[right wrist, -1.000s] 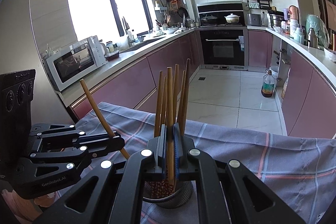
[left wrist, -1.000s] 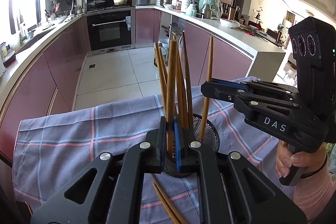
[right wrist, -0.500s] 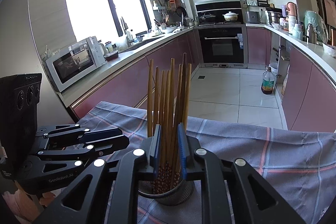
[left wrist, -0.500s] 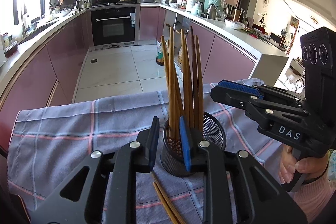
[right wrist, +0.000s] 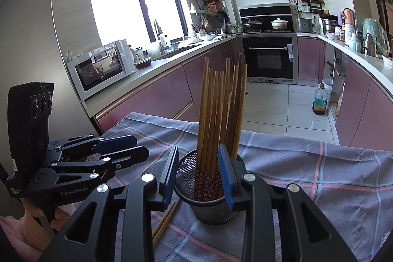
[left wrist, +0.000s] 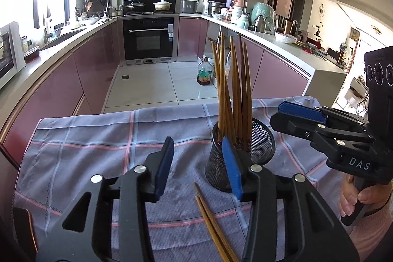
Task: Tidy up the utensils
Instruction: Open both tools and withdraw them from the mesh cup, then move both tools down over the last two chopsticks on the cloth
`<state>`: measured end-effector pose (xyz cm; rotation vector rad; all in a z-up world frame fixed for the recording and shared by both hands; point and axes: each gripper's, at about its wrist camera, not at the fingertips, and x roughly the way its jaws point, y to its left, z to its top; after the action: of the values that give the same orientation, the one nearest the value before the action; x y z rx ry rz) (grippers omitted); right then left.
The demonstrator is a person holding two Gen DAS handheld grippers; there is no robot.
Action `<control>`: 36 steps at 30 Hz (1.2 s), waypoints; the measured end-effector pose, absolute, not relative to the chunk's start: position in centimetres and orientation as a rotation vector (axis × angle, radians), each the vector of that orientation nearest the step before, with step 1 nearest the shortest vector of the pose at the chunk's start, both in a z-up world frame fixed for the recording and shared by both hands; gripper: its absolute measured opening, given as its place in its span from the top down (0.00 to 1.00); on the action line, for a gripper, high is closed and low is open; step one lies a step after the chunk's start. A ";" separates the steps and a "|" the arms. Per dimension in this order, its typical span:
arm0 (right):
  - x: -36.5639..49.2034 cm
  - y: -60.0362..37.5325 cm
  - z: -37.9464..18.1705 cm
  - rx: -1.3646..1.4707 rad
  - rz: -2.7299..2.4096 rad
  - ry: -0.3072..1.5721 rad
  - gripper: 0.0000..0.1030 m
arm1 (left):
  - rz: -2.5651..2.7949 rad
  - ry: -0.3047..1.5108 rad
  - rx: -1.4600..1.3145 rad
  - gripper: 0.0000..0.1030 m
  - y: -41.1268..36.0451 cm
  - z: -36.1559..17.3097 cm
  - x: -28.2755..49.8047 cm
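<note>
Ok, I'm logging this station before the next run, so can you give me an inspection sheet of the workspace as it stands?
Surface: table under a checked cloth, some creases.
Job's things: mesh cup upright on the cloth, with a bunch of chopsticks standing in it; two loose chopsticks lying flat beside the cup.
Clutter: nothing seen on the cloth.
Grippers: left gripper open, empty, above the loose pair; right gripper open, fingers either side of the cup.
Cables: nothing seen.
Surroundings: kitchen with pink cabinets, oven, microwave, oil bottle on the floor.
</note>
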<state>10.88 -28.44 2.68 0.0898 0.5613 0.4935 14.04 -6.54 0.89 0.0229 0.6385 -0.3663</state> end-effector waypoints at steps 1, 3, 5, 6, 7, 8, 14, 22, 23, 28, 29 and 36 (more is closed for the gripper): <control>10.5 -28.3 2.7 0.088 0.500 0.560 0.68 | -0.361 0.633 0.027 0.57 -6.4 0.9 13.7; 10.0 -28.0 2.6 0.088 0.512 0.560 0.66 | -0.346 0.618 0.041 0.54 -6.2 1.0 12.9; 9.5 -27.7 2.4 0.087 0.521 0.564 0.65 | -0.332 0.602 0.049 0.52 -5.9 1.1 12.2; 9.3 -27.6 2.3 0.088 0.526 0.566 0.64 | -0.330 0.597 0.049 0.51 -5.7 1.2 11.8; 9.1 -27.5 2.1 0.089 0.530 0.568 0.62 | -0.328 0.591 0.047 0.50 -5.5 1.2 11.4; 8.9 -27.3 1.9 0.089 0.536 0.573 0.60 | -0.326 0.586 0.047 0.47 -5.4 1.1 11.1; 8.0 -26.3 0.0 0.091 0.558 0.624 0.58 | -0.322 0.598 0.043 0.44 -4.5 0.1 9.5; 7.0 -24.2 -3.2 0.041 0.572 0.733 0.57 | -0.296 0.669 0.034 0.44 -2.9 -2.6 8.2; 6.9 -23.9 -3.4 0.035 0.573 0.744 0.57 | -0.292 0.678 0.034 0.44 -2.8 -3.1 8.1; 6.5 -22.9 -5.3 0.013 0.578 0.809 0.57 | -0.278 0.723 0.030 0.44 -2.1 -5.1 7.8; 6.5 -22.7 -5.6 0.012 0.581 0.818 0.57 | -0.277 0.730 0.026 0.44 -1.9 -5.4 7.7; 5.8 -21.9 -7.1 -0.007 0.577 0.863 0.58 | -0.270 0.760 0.022 0.44 -1.8 -6.8 7.5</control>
<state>5.84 -21.90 -7.10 -0.0072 0.8628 0.5768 7.47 -1.80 -6.79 0.0223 0.7603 -0.2700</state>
